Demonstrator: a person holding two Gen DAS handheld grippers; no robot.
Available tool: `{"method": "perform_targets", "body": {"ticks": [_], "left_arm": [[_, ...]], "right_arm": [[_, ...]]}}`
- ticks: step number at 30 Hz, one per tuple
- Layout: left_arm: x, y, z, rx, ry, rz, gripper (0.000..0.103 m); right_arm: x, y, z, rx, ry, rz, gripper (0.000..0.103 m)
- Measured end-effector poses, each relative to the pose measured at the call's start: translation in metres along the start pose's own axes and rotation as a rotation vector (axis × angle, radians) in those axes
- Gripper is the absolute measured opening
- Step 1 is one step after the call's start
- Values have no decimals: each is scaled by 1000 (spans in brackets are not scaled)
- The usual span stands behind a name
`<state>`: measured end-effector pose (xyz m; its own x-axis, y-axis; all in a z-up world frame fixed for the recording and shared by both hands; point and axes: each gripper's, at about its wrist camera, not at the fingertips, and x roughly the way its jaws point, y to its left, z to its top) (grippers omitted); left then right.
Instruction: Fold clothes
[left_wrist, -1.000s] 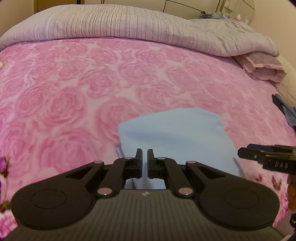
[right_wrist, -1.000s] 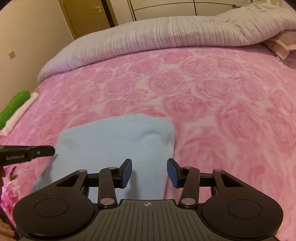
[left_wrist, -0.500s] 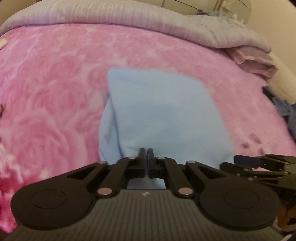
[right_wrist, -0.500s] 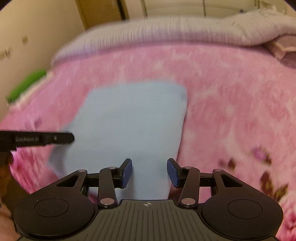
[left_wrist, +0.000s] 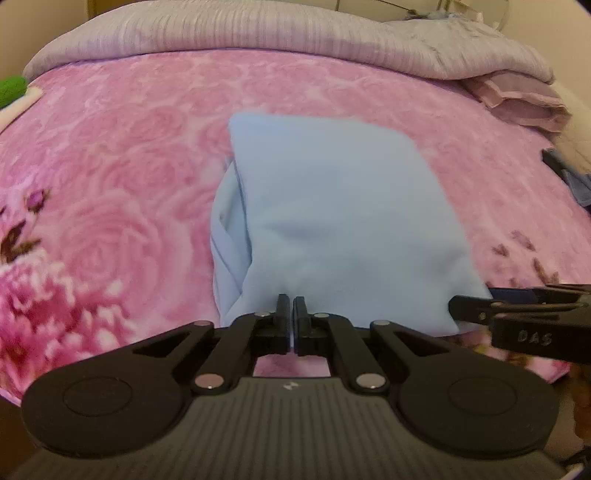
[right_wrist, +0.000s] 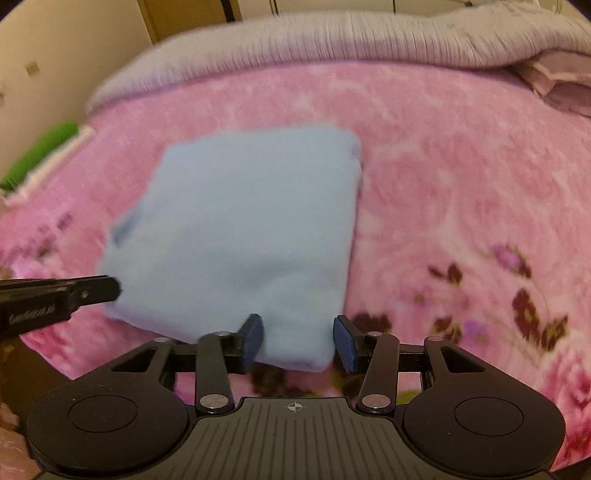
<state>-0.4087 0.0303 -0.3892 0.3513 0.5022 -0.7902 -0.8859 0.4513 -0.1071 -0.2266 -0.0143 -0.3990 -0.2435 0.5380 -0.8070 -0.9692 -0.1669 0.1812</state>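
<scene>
While folded into a rectangle, the light blue garment (left_wrist: 343, 221) lies near the front edge of the pink rose blanket (left_wrist: 122, 192). Left gripper (left_wrist: 292, 314) is clenched, seemingly pinching its near hem. Right gripper (right_wrist: 298, 338) stands released, straddling the near-right corner without pressing.

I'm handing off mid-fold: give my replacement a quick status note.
Left gripper: shut on the near edge of the blue garment.
Right gripper: open, the garment's near right corner between its pads, not pinched.
Garment: lying on the pink blanket, folded into a rough rectangle, loose layers showing along its left side.
Left: probably release, tidy that side, judge whether another fold is needed.
</scene>
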Motion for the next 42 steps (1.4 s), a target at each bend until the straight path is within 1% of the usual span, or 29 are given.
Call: {"method": "perform_targets", "body": {"ticks": [2, 5, 10, 15, 19, 20, 25, 29, 34, 40, 42], "left_arm": [[-6, -4, 0, 6, -13, 21, 2], [-21, -12, -2, 14, -25, 34, 2], [-44, -20, -11, 7, -43, 61, 3], [-61, -24, -21, 5, -49, 93, 4], [-75, -28, -28, 10, -62, 114, 16], [-80, -29, -30, 13, -68, 118, 16], [-98, -33, -35, 24, -96, 121, 18], [-111, -36, -40, 29, -113, 137, 21], [-126, -35, -47, 16, -128, 166, 23], [-134, -37, -43, 22, -142, 181, 26], [-131, -37, -38, 31, -140, 179, 27]], "right_arm": [[1, -2, 0, 29, 1, 3, 47], [-13, 0, 0, 26, -19, -11, 47], [-34, 0, -9, 71, -15, -93, 47], [-48, -3, -18, 100, -1, -134, 47], [-59, -2, -25, 106, 12, -182, 47], [-62, -1, -27, 106, 13, -186, 47], [-78, 2, -36, 109, -12, -164, 47], [-88, 6, -41, 107, -38, -139, 48], [-97, 9, -45, 92, -57, -109, 48], [-101, 9, -43, 68, -69, -82, 48], [-101, 6, -42, 72, -74, -77, 48]]}}
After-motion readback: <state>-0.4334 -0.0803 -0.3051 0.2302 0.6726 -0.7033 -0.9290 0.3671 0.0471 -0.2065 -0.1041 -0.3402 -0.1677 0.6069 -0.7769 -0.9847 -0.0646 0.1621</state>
